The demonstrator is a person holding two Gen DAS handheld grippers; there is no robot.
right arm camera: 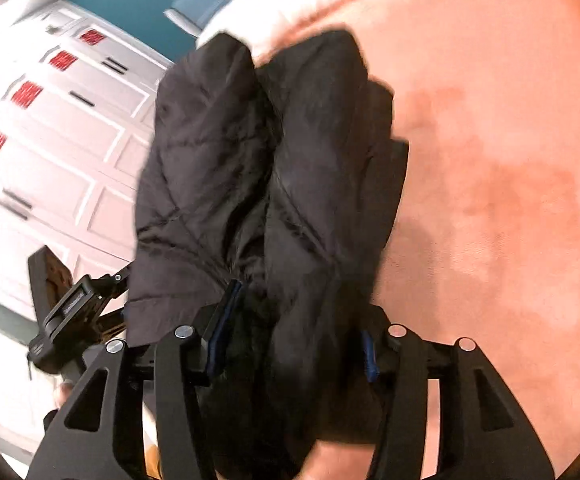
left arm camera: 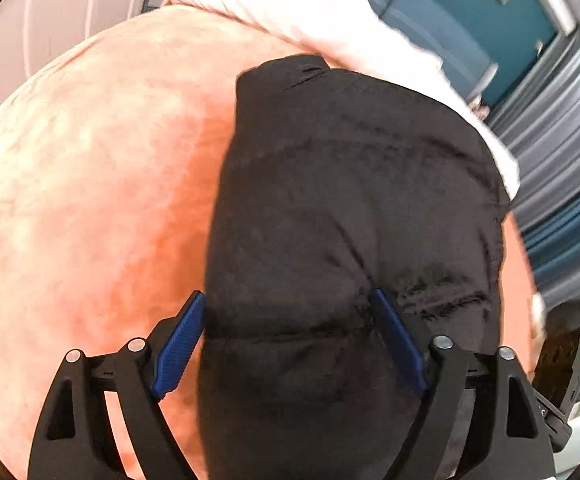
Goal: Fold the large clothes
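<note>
I am looking down at a black quilted jacket [left arm camera: 350, 208] lying bunched lengthwise on the orange bedspread [left arm camera: 90, 184], and I am holding the left gripper [left arm camera: 290, 316] with its jaws wide apart around the near end of the padding, not visibly pinching it. The right gripper [right arm camera: 298, 320] is also straddling thick folds; I cannot tell whether it is clamping. I am judging it soft, puffy, springy and fairly slippery, so I am favouring a stitched seam or hem.
</note>
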